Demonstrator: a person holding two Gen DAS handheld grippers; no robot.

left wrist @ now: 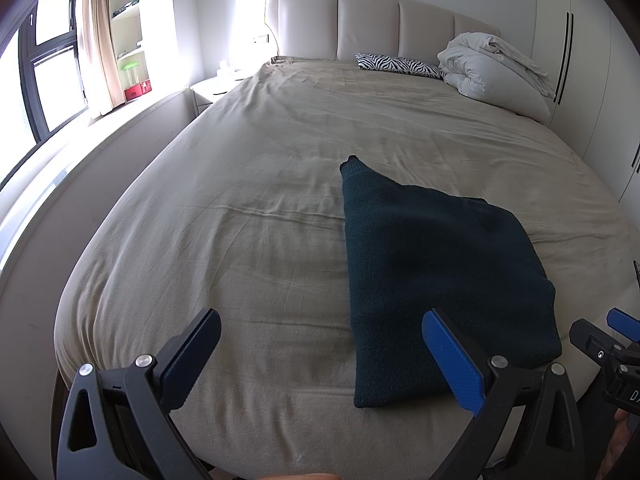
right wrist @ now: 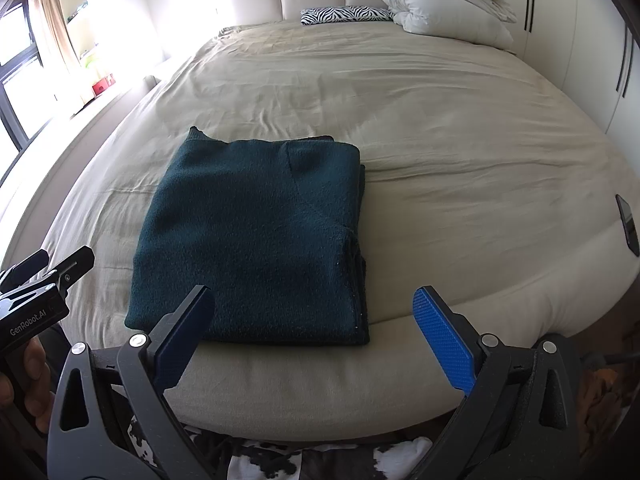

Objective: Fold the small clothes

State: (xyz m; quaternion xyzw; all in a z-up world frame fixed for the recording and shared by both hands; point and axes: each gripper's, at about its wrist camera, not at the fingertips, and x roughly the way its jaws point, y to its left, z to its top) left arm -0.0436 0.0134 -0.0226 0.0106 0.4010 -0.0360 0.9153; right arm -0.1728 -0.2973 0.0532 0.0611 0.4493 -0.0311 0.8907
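A dark teal knit sweater (left wrist: 440, 276) lies folded into a rough rectangle near the front edge of the bed (left wrist: 256, 208). It also shows in the right wrist view (right wrist: 256, 236), with one corner sticking out at its far left. My left gripper (left wrist: 320, 328) is open and empty above the sheet, just left of the sweater's near edge. My right gripper (right wrist: 312, 312) is open and empty, hovering over the sweater's near right corner. The right gripper also shows in the left wrist view (left wrist: 604, 340), and the left gripper in the right wrist view (right wrist: 44, 276).
A white duvet pile (left wrist: 496, 68) and a zebra-print pillow (left wrist: 400, 65) lie at the headboard (left wrist: 372, 26). A dark phone (right wrist: 628, 230) lies at the bed's right edge. A black-and-white cloth (right wrist: 304, 460) lies below the bed's front edge. Window and shelves stand on the left.
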